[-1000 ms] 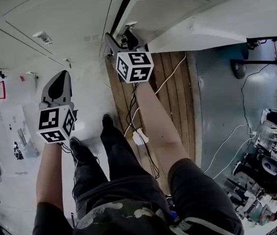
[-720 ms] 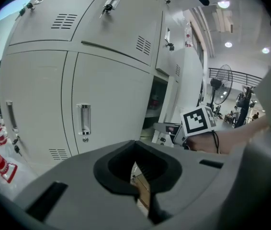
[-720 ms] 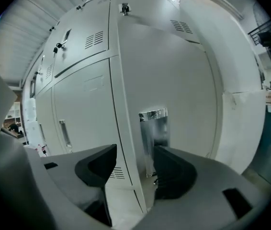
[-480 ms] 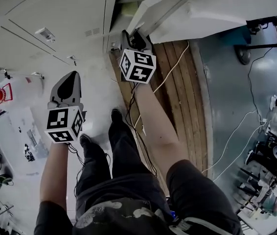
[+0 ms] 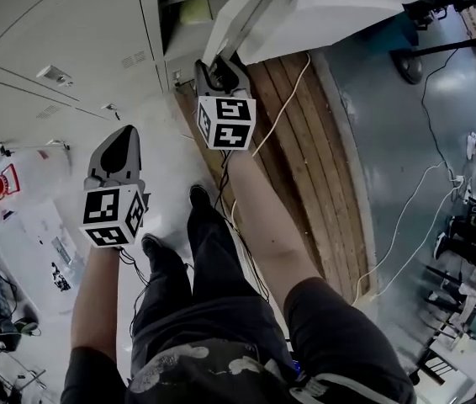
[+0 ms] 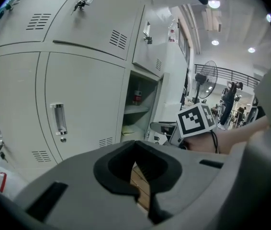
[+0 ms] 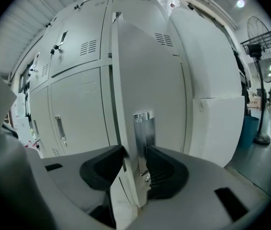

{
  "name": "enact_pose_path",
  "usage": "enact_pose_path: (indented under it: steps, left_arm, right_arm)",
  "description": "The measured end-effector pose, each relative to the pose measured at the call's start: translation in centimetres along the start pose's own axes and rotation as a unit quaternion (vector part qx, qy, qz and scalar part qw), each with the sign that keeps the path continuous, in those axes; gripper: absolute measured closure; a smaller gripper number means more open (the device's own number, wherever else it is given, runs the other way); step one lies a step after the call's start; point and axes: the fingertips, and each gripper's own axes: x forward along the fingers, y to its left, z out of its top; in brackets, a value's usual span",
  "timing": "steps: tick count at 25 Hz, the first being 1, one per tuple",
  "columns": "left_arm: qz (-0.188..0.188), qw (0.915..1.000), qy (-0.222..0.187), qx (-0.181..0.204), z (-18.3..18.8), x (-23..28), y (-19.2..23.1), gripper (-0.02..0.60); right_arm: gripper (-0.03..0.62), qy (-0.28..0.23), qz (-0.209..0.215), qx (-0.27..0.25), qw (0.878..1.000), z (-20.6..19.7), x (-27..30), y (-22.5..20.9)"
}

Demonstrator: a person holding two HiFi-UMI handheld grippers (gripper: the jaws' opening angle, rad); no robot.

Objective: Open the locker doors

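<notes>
The lower locker door stands swung out from the grey locker bank, and the dark open compartment shows behind it. My right gripper is at that door's free edge. In the right gripper view its jaws are shut on the door, one pad on each face, right by the metal handle plate. My left gripper hangs shut and holds nothing, in front of a closed locker door. In the left gripper view the open locker shows a shelf with small items inside.
A wooden board lies on the floor below the open door, with cables running across it. A white block stands right of the door, and a fan beyond. The person's legs are between the arms.
The right gripper's jaws went from wide apart around the door edge to closed on it. The door has swung further out and more of the compartment shows. The left gripper barely moved.
</notes>
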Motion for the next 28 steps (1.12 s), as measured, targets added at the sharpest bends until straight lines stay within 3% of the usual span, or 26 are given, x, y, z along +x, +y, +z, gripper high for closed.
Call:
enact_pose_path:
  steps: [15,19,28]
  left_arm:
    - [-0.038,0.9992,0.004,0.013,0.2,1.5,-4.9,0.574]
    - [-0.049,0.9986,0.007,0.016,0.1,2.1,-6.3,0.574]
    - [-0.064,0.9978,0.009,0.016,0.2,3.6,-9.3,0.574]
  right_arm:
    - [0.425,-0.009,-0.076,-0.006,0.997,-1.2,-6.1,-6.0]
    - [0.47,-0.012,-0.094,-0.015,0.995,-1.5,-7.2,-7.6]
    - [0.48,-0.008,-0.109,-0.029,0.994,-1.7,-9.2,-12.4]
